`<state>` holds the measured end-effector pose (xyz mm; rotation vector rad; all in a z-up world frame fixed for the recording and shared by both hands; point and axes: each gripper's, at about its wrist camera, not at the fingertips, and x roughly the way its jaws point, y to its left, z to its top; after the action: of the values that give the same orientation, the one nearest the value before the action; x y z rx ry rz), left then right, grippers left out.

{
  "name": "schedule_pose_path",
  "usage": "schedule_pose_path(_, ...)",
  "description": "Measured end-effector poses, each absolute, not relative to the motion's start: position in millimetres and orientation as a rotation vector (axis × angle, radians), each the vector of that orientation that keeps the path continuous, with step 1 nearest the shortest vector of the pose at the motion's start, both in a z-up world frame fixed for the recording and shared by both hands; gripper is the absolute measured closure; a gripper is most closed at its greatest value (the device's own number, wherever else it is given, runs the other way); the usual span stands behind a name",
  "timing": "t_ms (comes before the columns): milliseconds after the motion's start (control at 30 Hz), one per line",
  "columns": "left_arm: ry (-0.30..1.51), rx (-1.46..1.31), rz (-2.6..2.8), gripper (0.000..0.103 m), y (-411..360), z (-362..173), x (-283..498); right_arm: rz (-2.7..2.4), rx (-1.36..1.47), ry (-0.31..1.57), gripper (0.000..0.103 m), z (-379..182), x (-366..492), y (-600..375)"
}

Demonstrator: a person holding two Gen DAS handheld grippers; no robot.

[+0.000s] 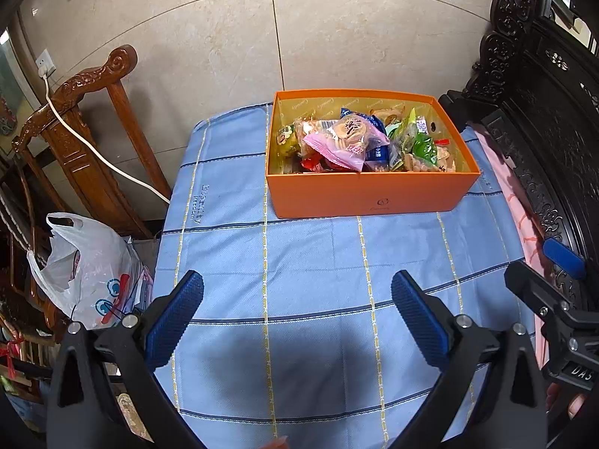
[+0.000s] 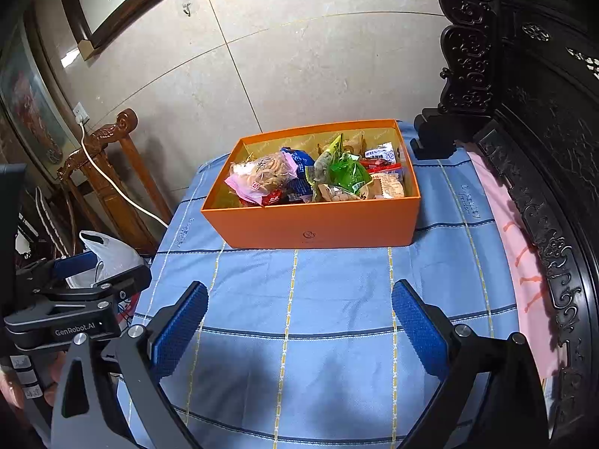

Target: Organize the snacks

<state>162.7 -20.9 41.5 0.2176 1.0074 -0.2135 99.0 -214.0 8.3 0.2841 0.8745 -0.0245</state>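
Observation:
An orange box (image 1: 368,194) stands at the far side of the table on a blue checked cloth (image 1: 307,262). It holds several wrapped snacks, among them a pink bag of biscuits (image 1: 346,142) and green packets (image 1: 421,146). The box also shows in the right wrist view (image 2: 322,226), with the pink bag (image 2: 262,177) and green packets (image 2: 346,174). My left gripper (image 1: 297,284) is open and empty above the cloth, well short of the box. My right gripper (image 2: 299,292) is open and empty too. Each gripper shows at the edge of the other's view.
A carved wooden chair (image 1: 86,138) with a white cable stands left of the table. A white plastic bag (image 1: 86,265) sits below it. Dark carved furniture (image 2: 539,149) and a pink cloth (image 2: 524,254) line the right side. A tiled wall is behind.

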Motion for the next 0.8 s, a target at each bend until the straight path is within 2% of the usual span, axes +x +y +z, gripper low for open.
schedule_pose_path(667,1.006,0.200,-0.225,0.004,-14.0,42.4,160.3,-0.020,0.274,0.874,0.004,10.6,97.8,-207.9)
schedule_pose_path(800,0.961,0.134,-0.277,0.004,-8.8,48.4,154.9,-0.021,0.273,0.873,0.004,10.4,97.5,-207.1)
